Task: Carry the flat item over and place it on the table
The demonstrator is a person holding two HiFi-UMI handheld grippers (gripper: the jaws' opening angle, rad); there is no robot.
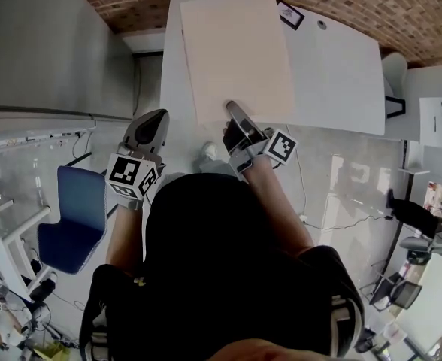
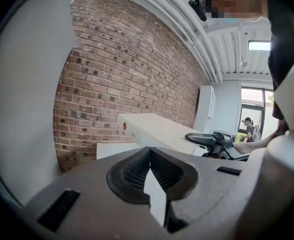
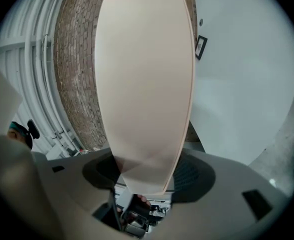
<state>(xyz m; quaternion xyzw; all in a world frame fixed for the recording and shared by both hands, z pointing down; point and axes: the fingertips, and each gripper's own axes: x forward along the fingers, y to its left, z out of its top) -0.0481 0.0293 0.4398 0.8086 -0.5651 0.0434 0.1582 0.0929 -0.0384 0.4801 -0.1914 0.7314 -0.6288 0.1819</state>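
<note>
Black shirt [image 1: 228, 262]; grey left hand-held gripper [image 1: 156, 120], right hand-held gripper [image 1: 234, 111]; checkered marker cubes [image 1: 131, 177].

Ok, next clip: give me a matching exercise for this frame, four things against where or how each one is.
Things:
1. beige board
2. left gripper
3. chair
4. marker card

Place or state:
A. blue, on the floor to the person's left
B. small, black-bordered, lying on the white table
C. jaws together, nothing between them
D. near edge gripped in the right gripper

Pairs: 1-D, 2-C, 3-A, 4-B.
</note>
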